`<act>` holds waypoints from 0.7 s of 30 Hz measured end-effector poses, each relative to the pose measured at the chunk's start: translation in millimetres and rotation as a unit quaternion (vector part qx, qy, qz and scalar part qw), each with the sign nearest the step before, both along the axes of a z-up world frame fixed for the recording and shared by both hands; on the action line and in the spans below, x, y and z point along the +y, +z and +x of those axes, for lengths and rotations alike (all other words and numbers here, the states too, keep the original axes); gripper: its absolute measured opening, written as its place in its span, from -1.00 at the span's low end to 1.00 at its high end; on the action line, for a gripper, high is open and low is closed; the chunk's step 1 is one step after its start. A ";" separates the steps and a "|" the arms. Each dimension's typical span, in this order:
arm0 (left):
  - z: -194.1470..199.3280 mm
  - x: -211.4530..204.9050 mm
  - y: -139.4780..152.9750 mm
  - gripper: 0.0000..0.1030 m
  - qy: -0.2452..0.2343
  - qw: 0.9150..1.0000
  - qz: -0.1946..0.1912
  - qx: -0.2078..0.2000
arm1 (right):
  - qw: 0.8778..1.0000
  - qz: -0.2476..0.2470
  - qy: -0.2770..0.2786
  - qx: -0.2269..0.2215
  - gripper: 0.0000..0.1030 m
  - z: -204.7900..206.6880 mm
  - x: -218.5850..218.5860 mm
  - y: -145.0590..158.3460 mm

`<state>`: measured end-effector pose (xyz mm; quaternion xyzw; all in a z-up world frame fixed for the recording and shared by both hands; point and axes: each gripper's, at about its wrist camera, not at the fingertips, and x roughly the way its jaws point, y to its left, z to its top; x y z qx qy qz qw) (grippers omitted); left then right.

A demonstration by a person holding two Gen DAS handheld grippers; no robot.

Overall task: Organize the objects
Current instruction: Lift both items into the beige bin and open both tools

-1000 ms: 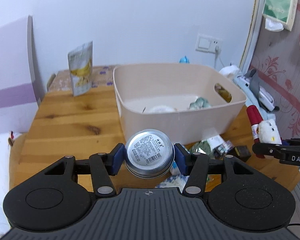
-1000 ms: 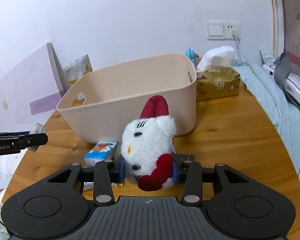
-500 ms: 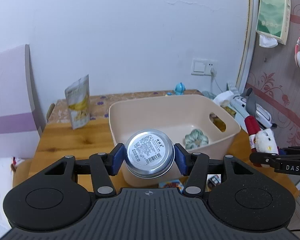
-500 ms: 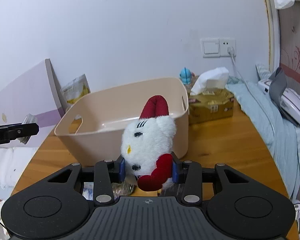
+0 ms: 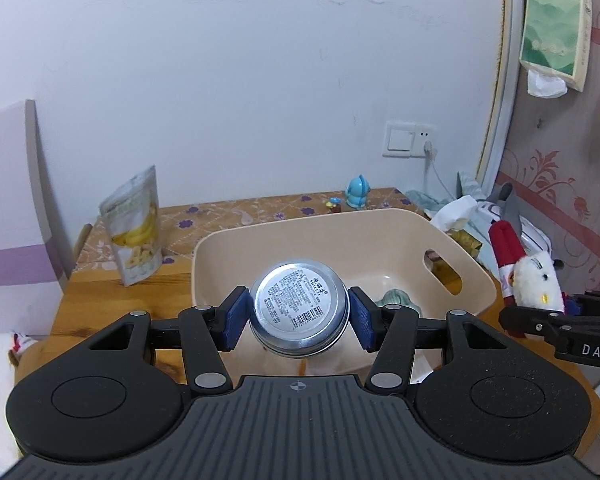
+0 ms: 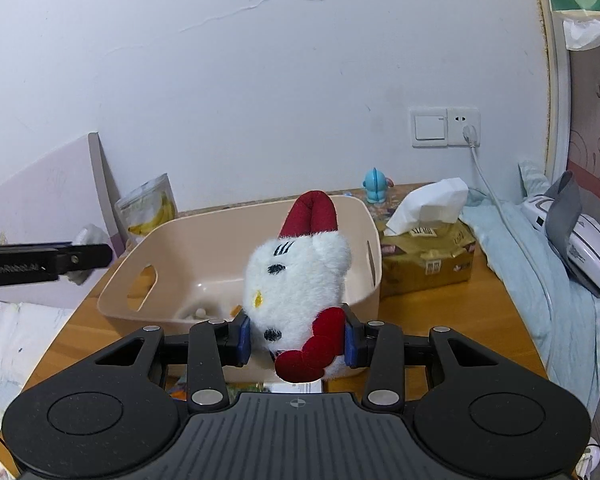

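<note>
Meanwhile, the left gripper was clamped on a round silver tin, its blue pads pressing the tin's sides at nine and three o'clock, its labelled flat face turned toward the camera. The tin hung in the air in front of the beige plastic bin, which stood on the wooden table. A pale green bundle lay on the bin's floor, at about three o'clock from the tin.

The right gripper was clenched on a white plush cat with a red bow, its pads squeezing the toy's lower body from both sides. In the right wrist view the toy hung before the near wall of the bin, off the table. In the left wrist view the same toy showed at three o'clock, just beyond the bin's right rim.

At ten o'clock from the bin a banana-chip pouch stood upright near the wall. A small blue figurine sat at twelve o'clock behind the bin, and a gold tissue box rested just beside the bin at two o'clock in the right wrist view.
</note>
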<state>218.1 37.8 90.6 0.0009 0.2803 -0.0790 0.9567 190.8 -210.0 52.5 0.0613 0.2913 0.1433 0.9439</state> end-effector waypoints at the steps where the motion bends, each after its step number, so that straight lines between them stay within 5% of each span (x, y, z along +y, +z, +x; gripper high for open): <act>1: 4.9 -0.8 -2.1 0.06 -0.001 1.000 -0.003 0.004 | 1.000 0.000 0.000 0.000 -0.23 2.8 0.1 0.3; 21: 75.0 -22.7 -53.4 0.06 -0.001 0.996 0.041 0.079 | 0.999 -0.003 0.008 0.036 -0.22 69.4 31.0 -17.8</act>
